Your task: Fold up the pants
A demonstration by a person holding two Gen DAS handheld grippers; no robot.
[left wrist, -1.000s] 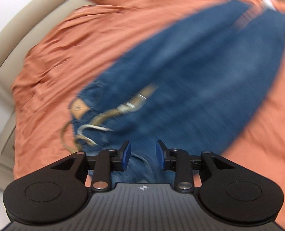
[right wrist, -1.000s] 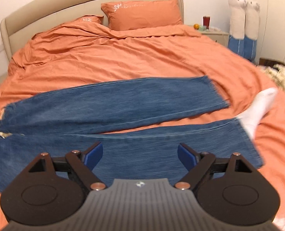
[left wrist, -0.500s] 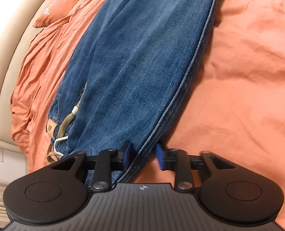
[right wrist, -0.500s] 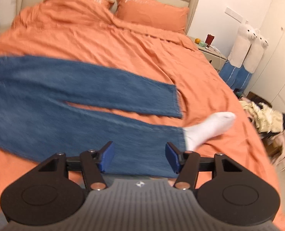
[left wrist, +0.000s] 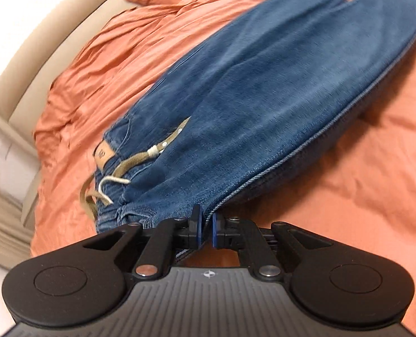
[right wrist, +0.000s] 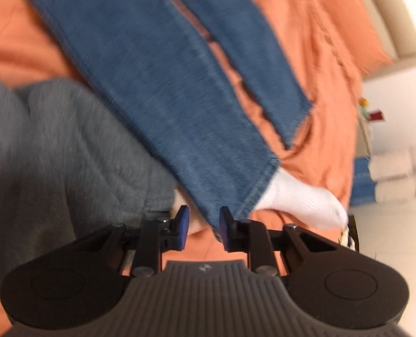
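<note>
Left tool (left wrist: pixel 205 226) pinches the pants (left wrist: pixel 264 90) side seam near the waistband | right tool (right wrist: pixel 202 226), closing, not yet gripping, straddles the hem corner near the bed (left wrist: pixel 362 196) edge | denim heavy, soft: hold seams.

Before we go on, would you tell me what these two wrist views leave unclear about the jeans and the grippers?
- Left wrist view: the waist edge of the blue denim jeans disappears behind the left gripper, so how much cloth it pinches is hidden.
- Right wrist view: motion blur hides whether the right gripper presses the hem.
- The white sock is partly under the denim.
</note>
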